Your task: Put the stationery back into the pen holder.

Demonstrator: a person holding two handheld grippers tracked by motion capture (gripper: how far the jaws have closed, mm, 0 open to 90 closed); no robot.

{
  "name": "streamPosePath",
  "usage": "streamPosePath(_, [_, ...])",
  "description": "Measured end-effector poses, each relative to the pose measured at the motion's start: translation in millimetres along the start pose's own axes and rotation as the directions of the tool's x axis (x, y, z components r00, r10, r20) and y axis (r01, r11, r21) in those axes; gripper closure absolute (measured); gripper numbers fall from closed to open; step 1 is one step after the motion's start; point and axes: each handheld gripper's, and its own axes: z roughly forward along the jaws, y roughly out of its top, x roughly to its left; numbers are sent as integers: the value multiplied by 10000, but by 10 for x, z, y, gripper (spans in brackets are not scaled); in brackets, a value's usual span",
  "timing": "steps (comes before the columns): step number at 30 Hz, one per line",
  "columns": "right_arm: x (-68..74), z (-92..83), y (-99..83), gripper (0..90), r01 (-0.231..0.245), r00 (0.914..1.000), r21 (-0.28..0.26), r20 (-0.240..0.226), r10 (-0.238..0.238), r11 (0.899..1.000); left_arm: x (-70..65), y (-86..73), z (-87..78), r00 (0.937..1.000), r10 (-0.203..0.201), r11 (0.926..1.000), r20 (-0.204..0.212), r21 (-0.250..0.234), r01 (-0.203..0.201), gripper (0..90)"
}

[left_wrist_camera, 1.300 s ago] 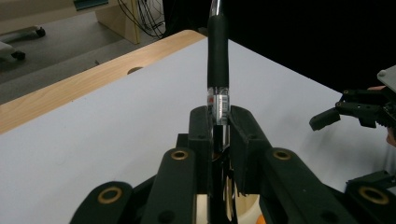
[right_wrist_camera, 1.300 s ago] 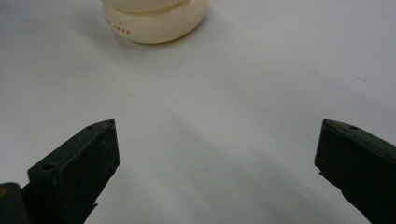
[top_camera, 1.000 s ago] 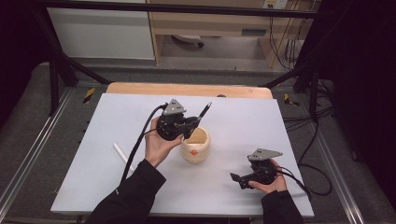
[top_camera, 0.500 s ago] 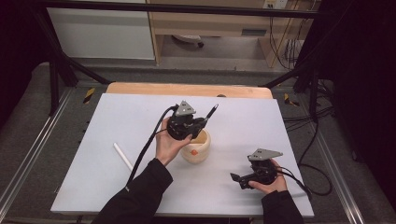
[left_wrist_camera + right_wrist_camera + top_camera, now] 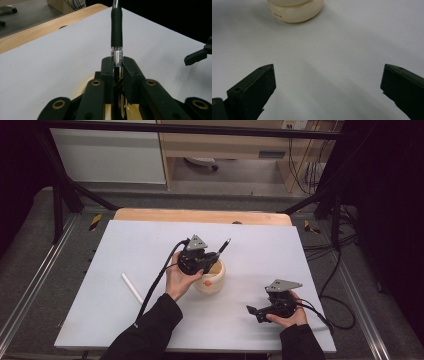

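The left claw (image 5: pixel 117 62) pinched a black pen (image 5: pixel 116 30) tight near the middle of the left gripper view. A small label with red marks sat on the pen by the pads, too tiny to read. Just under it stood a cream cup (image 5: pixel 212 279), middle of the high view. Small red writing on the cup (image 5: pixel 295 12) was blurry. The right claw (image 5: pixel 328 82) stood wide with nothing in it, over the white surface (image 5: pixel 300 270). A white stick (image 5: pixel 132 287) lay at the left.

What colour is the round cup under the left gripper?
Cream round cup with small red lettering; the right gripper view shows it best.
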Motion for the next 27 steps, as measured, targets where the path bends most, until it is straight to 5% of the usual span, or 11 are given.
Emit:
streamPosePath(18, [2,5,-3,7,20,10000,49,14,-20,10000,38,-170,12,9998,-113,9988,152,477,105,788])
streamPosePath(27, [2,3,-3,7,29,10000,32,36,-29,10000,24,-83,-232,9996,176,9994,-206,315,-169,601])
